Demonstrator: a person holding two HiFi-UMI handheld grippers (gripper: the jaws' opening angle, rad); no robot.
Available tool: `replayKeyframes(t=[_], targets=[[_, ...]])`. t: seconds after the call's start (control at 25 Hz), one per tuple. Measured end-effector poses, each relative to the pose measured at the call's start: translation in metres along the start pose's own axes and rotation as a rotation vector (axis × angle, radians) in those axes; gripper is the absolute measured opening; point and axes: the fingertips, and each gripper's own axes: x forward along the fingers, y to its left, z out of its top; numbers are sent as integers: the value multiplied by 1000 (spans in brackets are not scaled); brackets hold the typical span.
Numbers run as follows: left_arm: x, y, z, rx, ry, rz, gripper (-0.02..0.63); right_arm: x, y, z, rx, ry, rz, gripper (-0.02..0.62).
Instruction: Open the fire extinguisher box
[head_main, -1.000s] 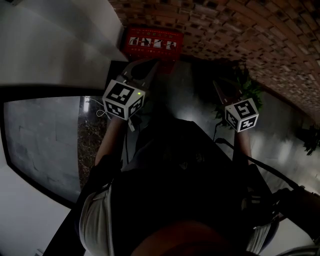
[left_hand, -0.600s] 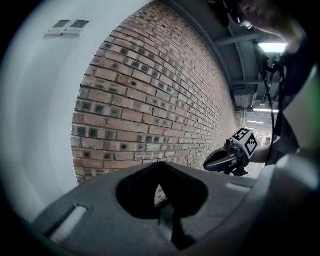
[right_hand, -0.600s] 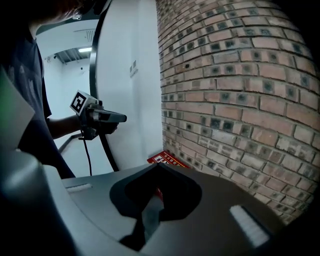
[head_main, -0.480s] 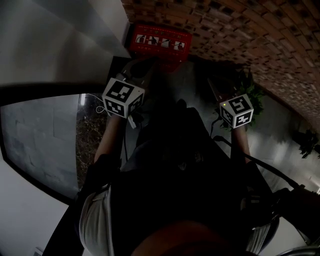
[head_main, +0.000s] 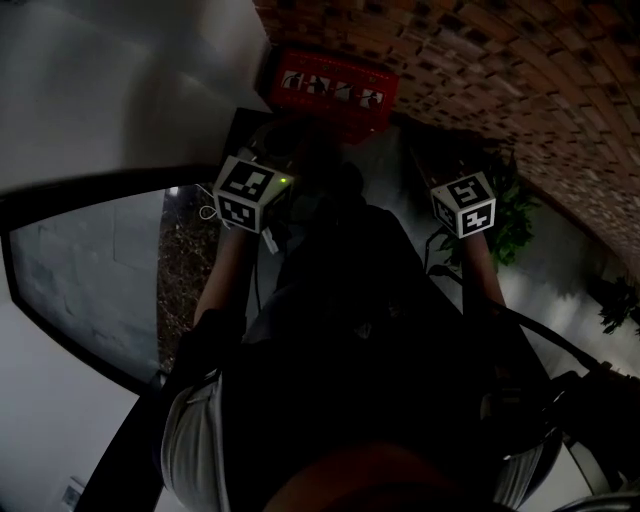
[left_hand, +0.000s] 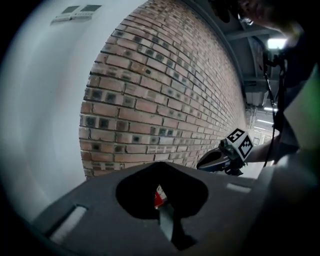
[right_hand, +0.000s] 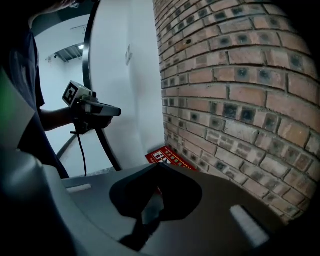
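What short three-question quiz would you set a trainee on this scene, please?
1. True or false: the left gripper and the right gripper are both shut and empty.
2. The red fire extinguisher box sits at the foot of: A the brick wall; B a shelf; C a staircase.
3. Fill in: in the head view, the green thing beside the right gripper is a ____.
Key: 1 true; 2 A; 3 plant.

Public hallway: brick wall (head_main: 480, 60), potted plant (head_main: 512, 215), fire extinguisher box (head_main: 335, 88)

Dim, shadowy frames, strong fisheye distortion
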Motion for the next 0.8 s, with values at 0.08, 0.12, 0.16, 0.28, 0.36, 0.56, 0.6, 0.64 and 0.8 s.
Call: replayKeyframes(t=[0.08, 0.12, 0.16, 0.28, 0.36, 0.56, 0.6, 0.64, 0.8], targets=[[11, 8, -1, 4, 24, 6, -3, 13, -13, 2, -17, 7, 0, 2], [17, 12, 1, 14, 33, 9, -3, 19, -19, 5, -21, 2, 2, 2], [24, 15, 4, 24, 37, 13, -3, 24, -24, 8, -21, 0, 6, 2], [41, 22, 15, 34, 29, 20, -3, 37, -43, 8, -13, 8, 21, 2], [51, 26, 19, 35, 33, 25, -3, 46, -51, 8, -18, -1, 52, 21], [68, 33, 20, 31, 68, 41, -3, 68, -65, 3, -26, 10, 115, 66], [71, 36, 20, 33, 74, 51, -3, 73, -67, 2, -19, 15, 125, 77], [75, 39, 20, 36, 79, 61, -3, 78, -70, 0, -9, 22, 137, 89], [90, 49, 21, 38, 101, 93, -3, 105, -80, -33, 59, 110, 193, 155]])
